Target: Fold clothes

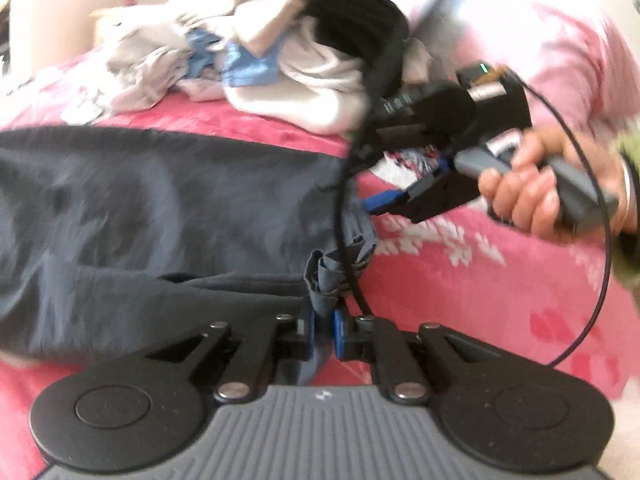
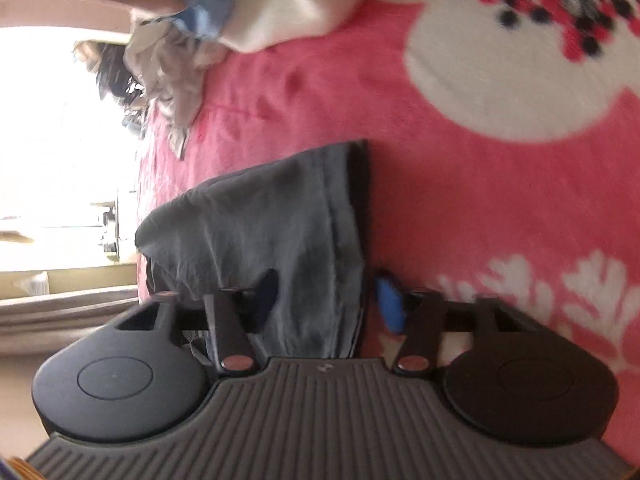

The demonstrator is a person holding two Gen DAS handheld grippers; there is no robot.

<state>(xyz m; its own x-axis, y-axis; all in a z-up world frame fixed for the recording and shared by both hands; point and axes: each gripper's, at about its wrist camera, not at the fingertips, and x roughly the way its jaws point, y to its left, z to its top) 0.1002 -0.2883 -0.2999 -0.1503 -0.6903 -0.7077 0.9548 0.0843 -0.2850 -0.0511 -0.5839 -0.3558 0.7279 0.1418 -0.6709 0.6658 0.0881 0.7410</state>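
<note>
A dark grey-blue garment (image 1: 160,208) lies spread across a pink flowered blanket (image 1: 460,300). At the bottom of the left wrist view my left gripper (image 1: 322,332) is shut on a bunched corner of that garment, which stands up in a small wad between the blue pads. Further right a hand (image 1: 520,192) holds my right gripper (image 1: 400,206) at the garment's right edge. In the right wrist view, which is rolled sideways, the folded garment (image 2: 260,216) fills the gap of the right gripper (image 2: 328,300), from the dark finger to the blue pad (image 2: 390,304).
A heap of white, beige, blue and black clothes (image 1: 280,40) lies behind the garment, and shows again as a pile (image 2: 240,8) in the right wrist view. A black cable (image 1: 348,200) loops over the garment's right end. Bare blanket (image 2: 460,180) stretches to the right.
</note>
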